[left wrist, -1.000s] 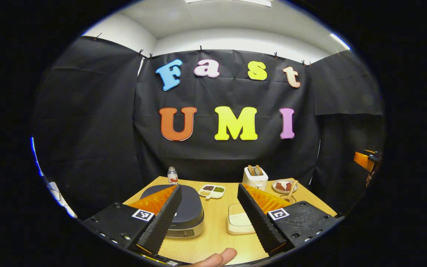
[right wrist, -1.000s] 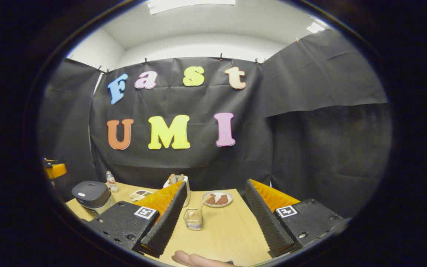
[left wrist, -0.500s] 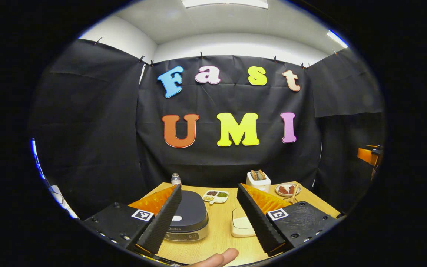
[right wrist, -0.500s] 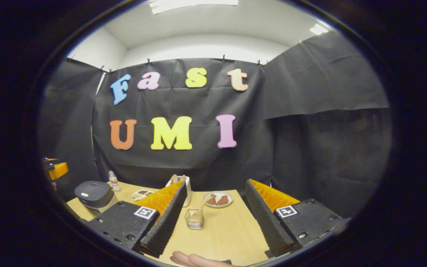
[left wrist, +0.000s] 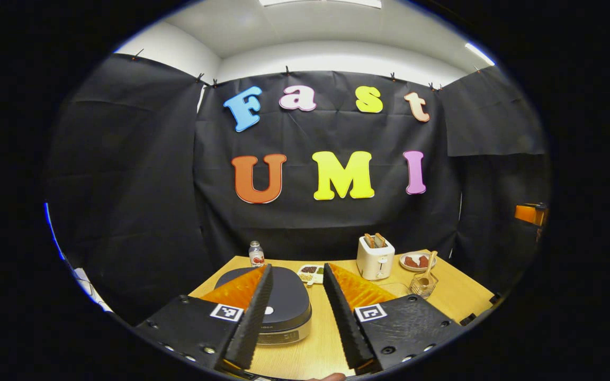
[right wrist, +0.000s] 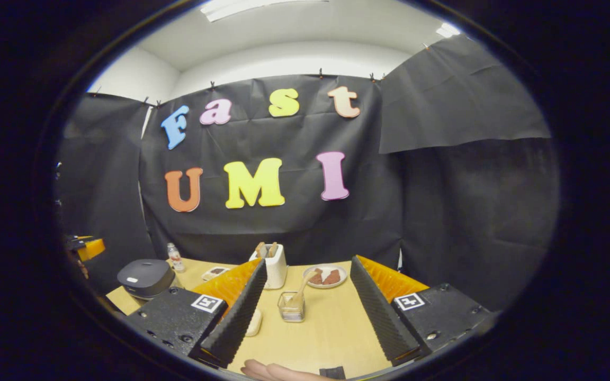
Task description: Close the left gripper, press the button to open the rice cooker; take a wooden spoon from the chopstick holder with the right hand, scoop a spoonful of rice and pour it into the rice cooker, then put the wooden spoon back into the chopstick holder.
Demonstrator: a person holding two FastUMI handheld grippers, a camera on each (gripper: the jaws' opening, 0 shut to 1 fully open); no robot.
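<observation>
Rice cooker [left wrist: 278, 304]: lid down, sat on table [left wrist: 458, 296], ahead of left gripper [left wrist: 297, 275], fingers narrowly apart. Judged heavy, rigid; press lid button [left wrist: 269, 310]. Right gripper [right wrist: 307, 267] wide apart, empty, facing wooden spoon [right wrist: 301, 291].

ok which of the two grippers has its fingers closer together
The left gripper: its fingers leave a narrow gap above the rice cooker. The right gripper gapes wide.

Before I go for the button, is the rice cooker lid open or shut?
Shut. The rice cooker has its dark lid lying flat on the body, and it looks the same from the right gripper view.
</observation>
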